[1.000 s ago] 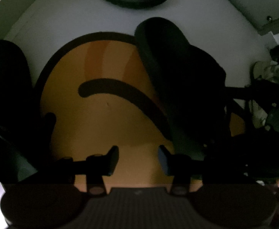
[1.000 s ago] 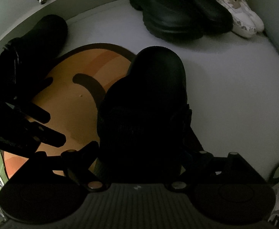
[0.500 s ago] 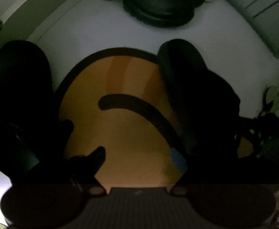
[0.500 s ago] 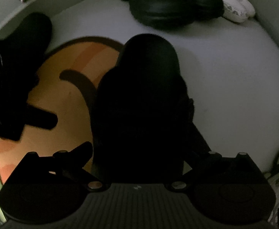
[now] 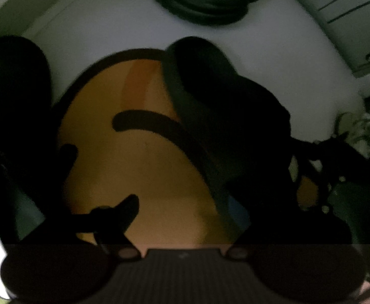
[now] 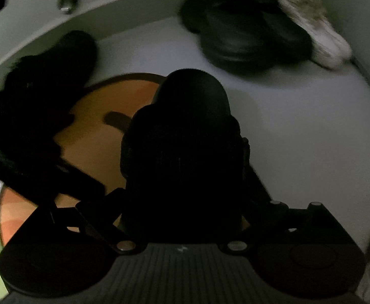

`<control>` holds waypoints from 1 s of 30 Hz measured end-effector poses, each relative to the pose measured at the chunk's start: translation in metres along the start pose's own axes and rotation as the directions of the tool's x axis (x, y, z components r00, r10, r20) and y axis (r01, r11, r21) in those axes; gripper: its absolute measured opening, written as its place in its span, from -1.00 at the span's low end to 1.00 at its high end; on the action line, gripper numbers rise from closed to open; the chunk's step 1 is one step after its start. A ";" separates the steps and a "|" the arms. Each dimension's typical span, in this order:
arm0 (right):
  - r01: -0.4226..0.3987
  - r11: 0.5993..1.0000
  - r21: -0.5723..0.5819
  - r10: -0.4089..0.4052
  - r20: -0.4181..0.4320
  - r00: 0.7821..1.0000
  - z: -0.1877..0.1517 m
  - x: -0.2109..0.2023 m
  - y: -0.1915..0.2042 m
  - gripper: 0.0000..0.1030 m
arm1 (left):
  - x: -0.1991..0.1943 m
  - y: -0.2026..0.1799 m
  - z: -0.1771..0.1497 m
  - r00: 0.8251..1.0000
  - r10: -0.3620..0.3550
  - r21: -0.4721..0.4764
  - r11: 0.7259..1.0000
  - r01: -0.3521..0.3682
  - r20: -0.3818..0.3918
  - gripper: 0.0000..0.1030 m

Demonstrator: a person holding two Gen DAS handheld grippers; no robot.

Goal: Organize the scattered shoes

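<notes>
orange mat [image 5: 144, 177] underneath, left fingers [image 5: 128, 206] now spread wider, empty, right fingers closing around black shoe [image 6: 185, 152]

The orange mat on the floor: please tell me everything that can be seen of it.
The orange mat is rounded, with a dark border and one curved dark stripe across its middle; a lighter orange band runs near the top. It lies flat on the pale floor. A black shoe covers its right edge. The material cannot be told in this dim light.

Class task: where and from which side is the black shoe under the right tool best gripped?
Grip the black shoe across its rear part, from above. It lies flat, toe pointing away, its rear between the right tool's closing jaws; whether they touch is too dark to tell.
</notes>
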State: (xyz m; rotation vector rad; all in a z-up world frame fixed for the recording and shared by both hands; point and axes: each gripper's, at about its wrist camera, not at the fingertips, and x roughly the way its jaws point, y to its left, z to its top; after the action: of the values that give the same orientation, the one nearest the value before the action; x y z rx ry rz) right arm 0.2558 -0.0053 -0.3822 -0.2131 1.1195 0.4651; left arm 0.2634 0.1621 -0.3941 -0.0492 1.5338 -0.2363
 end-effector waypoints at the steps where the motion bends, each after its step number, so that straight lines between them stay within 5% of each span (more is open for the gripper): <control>1: -0.004 1.000 -0.010 0.004 0.004 1.000 0.003 0.001 0.001 0.85 | 0.000 0.003 0.000 1.000 0.004 -0.011 1.000 -0.004 0.000 0.54; 7: -0.038 0.996 -0.080 0.041 0.038 0.998 0.021 0.005 0.007 0.85 | -0.001 0.025 0.003 1.000 -0.025 -0.112 0.993 0.027 0.020 0.32; 12: -0.036 0.987 -0.155 0.045 0.060 0.997 0.038 0.010 0.017 0.84 | -0.005 0.035 0.007 0.999 -0.009 -0.212 0.977 0.020 0.052 -0.59; 21: -0.053 0.967 -0.248 0.075 0.081 0.994 0.076 0.030 0.036 0.74 | -0.013 0.042 0.011 0.992 0.031 -0.265 0.964 0.002 0.123 -0.64; 30: -0.079 0.978 -0.194 0.106 0.130 0.986 0.099 0.047 0.031 0.74 | -0.018 0.083 0.026 0.983 0.016 -0.382 0.923 0.056 0.182 -0.56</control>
State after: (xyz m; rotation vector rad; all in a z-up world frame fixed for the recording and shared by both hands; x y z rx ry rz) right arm 0.3392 0.0725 -0.3797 -0.2898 0.9507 0.6608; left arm 0.2992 0.2435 -0.3898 -0.3900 1.3775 0.0578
